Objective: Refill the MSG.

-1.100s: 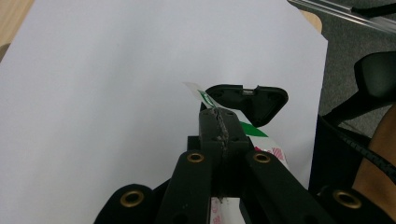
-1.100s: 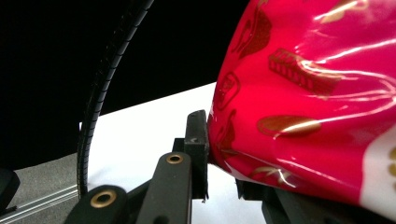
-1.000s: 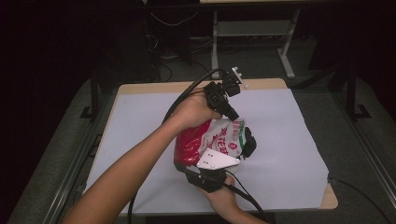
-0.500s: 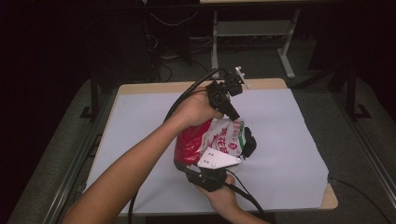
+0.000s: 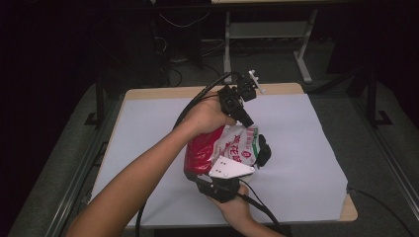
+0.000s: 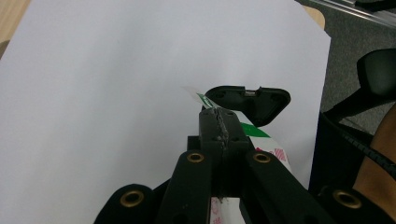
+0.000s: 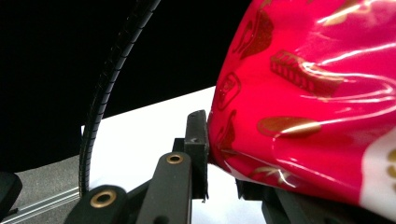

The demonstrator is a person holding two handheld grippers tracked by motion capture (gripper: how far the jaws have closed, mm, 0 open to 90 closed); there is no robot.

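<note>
Above the middle of the white-covered table [image 5: 148,128], a red and white snack bag [image 5: 217,148] was held off the surface between the two grippers, probably so that its sealed top could be pulled open without the contents spilling.

Toward the left and far side of the bag, the left gripper [image 5: 245,120] reached down from the person's left hand [image 5: 205,116]; in the left gripper view its jaws stood fully closed, pinching the thin green and white edge of the bag [image 6: 254,130]. A grip that tight suits a flat seam, which would slip from looser jaws.

At the near side, the right gripper [image 5: 217,185] came up from the right hand [image 5: 237,207], its grey three-cornered plate [image 5: 230,169] lying over the bag. In the right gripper view its jaws were closed only as far as the bag's puffed red body [image 7: 303,93] allowed; the left finger [image 7: 197,140] pressed into the foil. That hold likely braced the bag against the left gripper's pull.

Compared with the earlier high views, nothing had visibly shifted: bag, hands and both grips stayed as they were.
</note>
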